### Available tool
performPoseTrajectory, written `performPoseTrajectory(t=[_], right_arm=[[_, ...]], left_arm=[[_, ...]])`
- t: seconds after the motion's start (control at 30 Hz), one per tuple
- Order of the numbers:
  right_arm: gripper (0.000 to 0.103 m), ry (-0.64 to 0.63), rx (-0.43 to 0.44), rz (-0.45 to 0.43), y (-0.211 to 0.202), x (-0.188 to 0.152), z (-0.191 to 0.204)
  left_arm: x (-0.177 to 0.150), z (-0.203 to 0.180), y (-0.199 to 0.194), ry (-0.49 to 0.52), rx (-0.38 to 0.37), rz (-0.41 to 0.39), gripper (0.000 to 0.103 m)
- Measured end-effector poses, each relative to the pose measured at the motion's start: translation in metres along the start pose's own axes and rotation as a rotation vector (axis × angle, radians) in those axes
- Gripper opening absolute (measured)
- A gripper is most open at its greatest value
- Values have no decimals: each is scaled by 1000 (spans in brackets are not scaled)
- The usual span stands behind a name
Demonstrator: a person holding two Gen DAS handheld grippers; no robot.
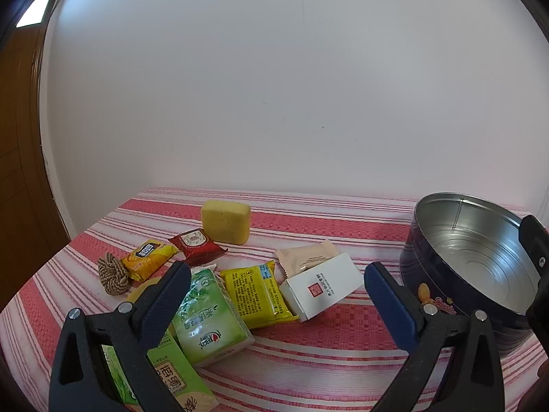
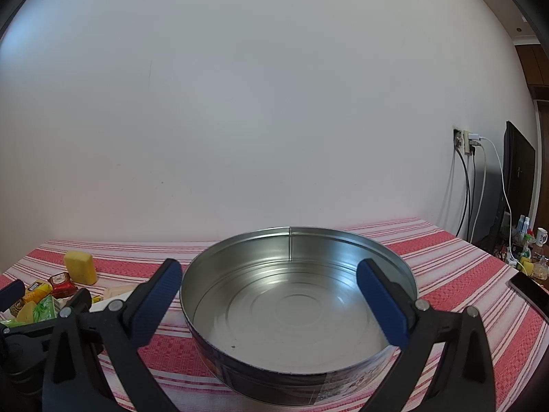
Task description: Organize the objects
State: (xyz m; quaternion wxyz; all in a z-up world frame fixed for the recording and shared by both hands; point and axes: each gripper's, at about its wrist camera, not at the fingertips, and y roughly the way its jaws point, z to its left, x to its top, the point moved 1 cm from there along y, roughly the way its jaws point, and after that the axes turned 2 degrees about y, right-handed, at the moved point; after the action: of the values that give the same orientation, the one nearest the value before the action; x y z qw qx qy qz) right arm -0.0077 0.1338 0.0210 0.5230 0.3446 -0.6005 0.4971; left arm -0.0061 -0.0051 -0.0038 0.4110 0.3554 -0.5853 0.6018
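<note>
- Looking past my left gripper (image 1: 278, 283), I see its jaws wide apart with nothing in them, hanging over the snack pile so I can pick one.
- The bright yellow flat snack packet (image 1: 257, 295) lies right between those jaws, next to the small white paper box (image 1: 324, 285).
- My right gripper (image 2: 269, 283) is wide too and holds nothing.
- The big round shiny metal tin (image 2: 298, 295) sits just ahead of it, bare inside, so I think snacks go there.
</note>
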Motion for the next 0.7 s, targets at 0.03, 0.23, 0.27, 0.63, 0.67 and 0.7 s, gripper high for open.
performPoseTrajectory(t=[0.03,0.23,0.27,0.63,0.67,0.7], right_arm=[[103,-1,0,0,0,0,0],[103,0,0,1,0,0,0],[103,0,1,2,0,0,0],[103,-2,0,3,1,0,-1],[103,-2,0,3,1,0,-1],[103,-2,0,3,1,0,-1]], left_arm=[[0,0,0,0,1,0,102],[0,-1,1,-1,2,1,102],[0,-1,0,-1,2,1,102],[1,-1,1,0,3,1,102],[1,-1,1,-1,3,1,102],[1,-1,1,0,1,1,102]])
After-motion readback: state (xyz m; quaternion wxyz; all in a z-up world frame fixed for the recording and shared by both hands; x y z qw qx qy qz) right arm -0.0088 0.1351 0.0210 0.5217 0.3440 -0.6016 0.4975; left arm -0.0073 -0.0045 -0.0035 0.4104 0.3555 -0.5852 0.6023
